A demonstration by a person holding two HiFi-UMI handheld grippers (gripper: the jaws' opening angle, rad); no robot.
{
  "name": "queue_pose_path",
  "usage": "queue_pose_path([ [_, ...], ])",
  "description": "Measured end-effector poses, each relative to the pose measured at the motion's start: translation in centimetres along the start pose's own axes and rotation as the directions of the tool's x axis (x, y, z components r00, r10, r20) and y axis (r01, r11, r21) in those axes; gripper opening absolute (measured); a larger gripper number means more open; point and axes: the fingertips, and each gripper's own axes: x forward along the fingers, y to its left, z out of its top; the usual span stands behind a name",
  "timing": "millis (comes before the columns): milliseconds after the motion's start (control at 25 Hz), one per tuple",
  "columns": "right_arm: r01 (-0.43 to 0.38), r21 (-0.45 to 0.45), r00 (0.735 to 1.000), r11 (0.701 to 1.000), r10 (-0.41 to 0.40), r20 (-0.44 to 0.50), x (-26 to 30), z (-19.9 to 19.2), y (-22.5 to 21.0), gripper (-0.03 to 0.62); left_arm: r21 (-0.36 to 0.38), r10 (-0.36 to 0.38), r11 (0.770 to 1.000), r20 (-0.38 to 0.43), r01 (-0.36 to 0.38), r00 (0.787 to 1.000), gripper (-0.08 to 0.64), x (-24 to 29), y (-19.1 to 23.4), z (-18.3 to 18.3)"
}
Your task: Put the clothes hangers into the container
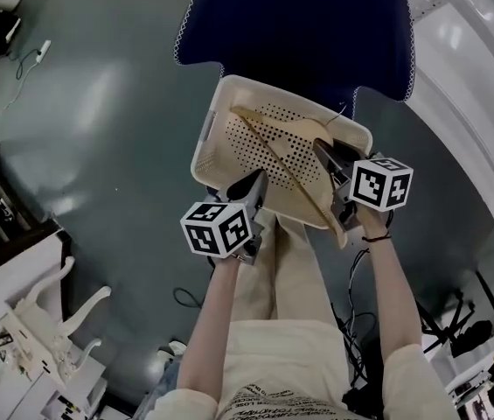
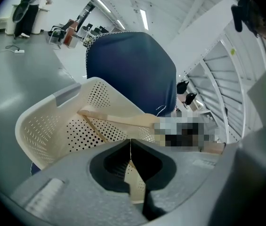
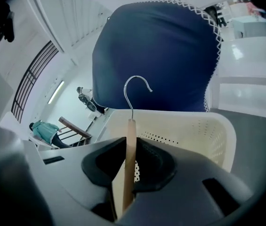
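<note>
A cream perforated basket (image 1: 207, 138) (image 2: 52, 121) (image 3: 217, 126) rests tilted on a dark blue chair. A wooden hanger (image 1: 273, 156) (image 2: 118, 120) lies across its inside, one arm sticking out over the near rim. My right gripper (image 1: 323, 151) (image 3: 129, 145) is shut on the hanger (image 3: 130, 154) near its neck, and the metal hook (image 3: 135, 86) points up past the jaws. My left gripper (image 1: 260, 180) (image 2: 131, 149) sits at the basket's near rim, jaws closed with a cream piece of the rim between them.
The blue chair back (image 1: 299, 24) (image 3: 156, 55) rises behind the basket. Grey floor lies all around. A white rack (image 1: 37, 339) stands at the lower left, dark gear and cables (image 1: 456, 339) at the lower right. The person's legs are just below the basket.
</note>
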Motion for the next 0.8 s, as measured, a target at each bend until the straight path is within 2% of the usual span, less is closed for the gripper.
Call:
queue_pose_path([
  [440,0.076,0.088,0.995,0.993,-0.081,0.059,0.4,-0.2,-2.4,0.072,0.004,-0.038,0.999,-0.020,0.038,0.999,0.023,1.3,-0.2,-0.1],
  [800,0.153,0.066,0.986,0.986,-0.156,0.052,0.7,-0.5,-3.0,0.094,0.007,-0.042,0.999,-0.037,0.042,0.998,0.023,1.8,-0.1,-0.8],
])
